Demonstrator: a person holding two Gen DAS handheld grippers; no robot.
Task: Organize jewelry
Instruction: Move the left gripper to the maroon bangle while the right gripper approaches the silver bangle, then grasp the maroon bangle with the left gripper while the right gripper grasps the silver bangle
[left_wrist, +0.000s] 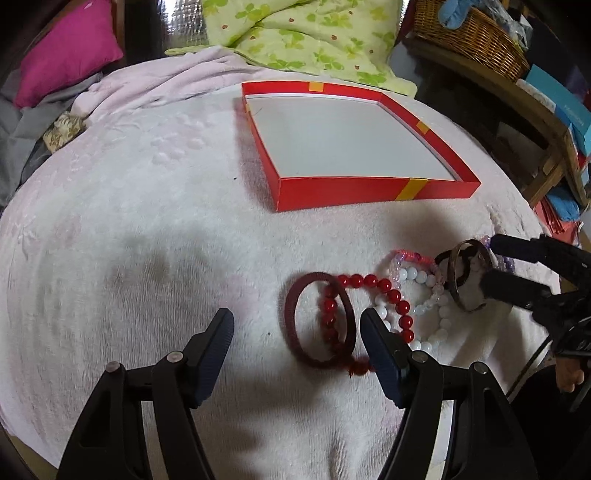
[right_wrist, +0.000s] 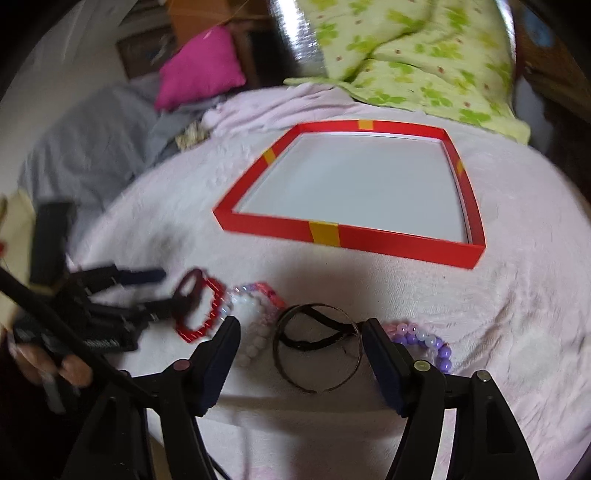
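A shallow red box (left_wrist: 332, 192) (right_wrist: 388, 245) with a white inside lies open on the pale fleece. In front of it lies a heap of bracelets: a dark red bangle (left_wrist: 295, 328) (right_wrist: 186, 282), red beads (left_wrist: 391, 295) (right_wrist: 195, 328), white beads (left_wrist: 432, 280) (right_wrist: 255, 343), a thin dark brown bangle (left_wrist: 456, 295) (right_wrist: 291, 376) and purple beads (right_wrist: 432, 345). My left gripper (left_wrist: 297, 328) is open, its right finger beside the dark red bangle. My right gripper (right_wrist: 301, 336) (left_wrist: 484, 264) is open, its fingers on either side of the brown bangle.
A green quilt (left_wrist: 306, 33) and a magenta pillow (left_wrist: 70, 48) lie behind the box. A wicker basket (left_wrist: 472, 37) and a wooden shelf (left_wrist: 554, 140) stand at the right. Grey cloth (right_wrist: 85, 144) lies at the left.
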